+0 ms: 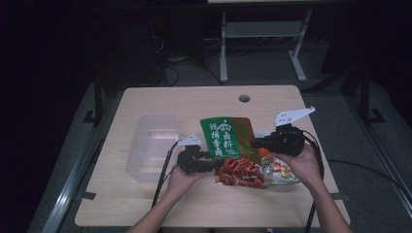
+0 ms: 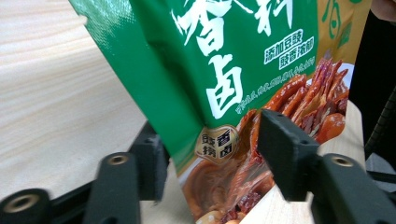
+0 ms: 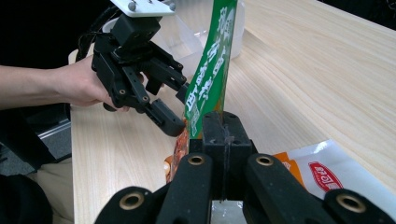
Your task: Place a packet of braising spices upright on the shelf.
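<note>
Our right gripper (image 3: 223, 122) clenches the green printed foil pouch (image 1: 227, 138) upright — steadying its edge — so our left gripper (image 2: 210, 154), jaws parted around it, can grasp.

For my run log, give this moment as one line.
right gripper: shut on green pouch | left gripper: open, straddling it | clear bin: left

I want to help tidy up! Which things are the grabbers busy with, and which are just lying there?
Busy with:
green snack bag, pinched by the right gripper
left gripper, jaws either side of the bag's lower end

Just lying there:
clear plastic box
white snack packet
table
</note>
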The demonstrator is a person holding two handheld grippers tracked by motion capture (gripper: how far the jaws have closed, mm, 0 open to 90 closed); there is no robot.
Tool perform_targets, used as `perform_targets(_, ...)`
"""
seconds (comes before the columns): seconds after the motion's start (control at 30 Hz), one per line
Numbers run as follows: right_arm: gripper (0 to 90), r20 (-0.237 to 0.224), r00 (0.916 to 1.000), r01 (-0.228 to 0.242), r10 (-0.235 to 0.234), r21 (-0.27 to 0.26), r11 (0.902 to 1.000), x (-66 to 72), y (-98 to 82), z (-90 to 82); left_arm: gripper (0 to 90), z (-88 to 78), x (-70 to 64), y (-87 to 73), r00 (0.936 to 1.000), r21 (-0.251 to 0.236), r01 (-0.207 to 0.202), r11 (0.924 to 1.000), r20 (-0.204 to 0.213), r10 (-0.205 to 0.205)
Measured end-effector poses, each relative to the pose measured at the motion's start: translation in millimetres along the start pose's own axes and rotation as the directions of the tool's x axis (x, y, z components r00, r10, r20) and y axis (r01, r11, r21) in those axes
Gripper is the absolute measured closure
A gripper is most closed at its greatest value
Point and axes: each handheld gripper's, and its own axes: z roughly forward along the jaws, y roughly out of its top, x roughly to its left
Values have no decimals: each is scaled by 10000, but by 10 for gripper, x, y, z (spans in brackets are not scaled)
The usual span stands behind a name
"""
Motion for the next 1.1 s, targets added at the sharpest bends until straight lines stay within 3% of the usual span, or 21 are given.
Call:
perform_targets(0.13,899,-156,9996,-252,250,-169,9995,-27,-62,-16,643,-41,30,1,9997,-121,-71,9999,224,74)
perform_targets(0.17,899,-156,9996,-252,250,-169,9995,-27,-62,-16,643,-56,29,-1,9995,-60,-72,10000,296,74)
perform_targets(0.2,899,-155,9994,-322,320,-157,9994,-37,-94,-11,698,-70,17,-8,9990,-124,-291,9995,334,295)
perform_targets(0.33,899,-303,9984,-479,473,-172,9987,-28,-140,9,780,-94,-16,-36,9985,-205,-464,9987,266,469)
perform_targets(0.57,891,-517,9955,-788,791,85,9969,-45,-168,40,818,-128,-80,-76,9972,-411,-742,9964,-157,736)
perform_targets(0.63,874,-561,9945,-870,881,227,9960,-62,-181,67,825,-128,-86,-84,9978,-445,-656,9969,-161,650)
perform_targets(0.7,857,-623,9926,-1010,1038,470,9938,-72,-191,114,830,-134,-112,-90,9962,-419,-862,9954,-111,858)
perform_targets(0.77,856,-654,9924,-992,1042,756,9922,-63,-190,180,831,-126,-153,-90,9920,-299,-1223,9920,-340,1213)
perform_targets(1.0,834,-767,9899,-1123,1190,865,9899,-72,-186,275,831,-151,-140,-108,9922,-257,-1206,9924,-340,1197)
perform_targets(1.1,871,-778,9896,-1139,1212,924,9892,-69,-181,285,826,-157,-149,-110,9913,-240,-1271,9916,-378,1261)
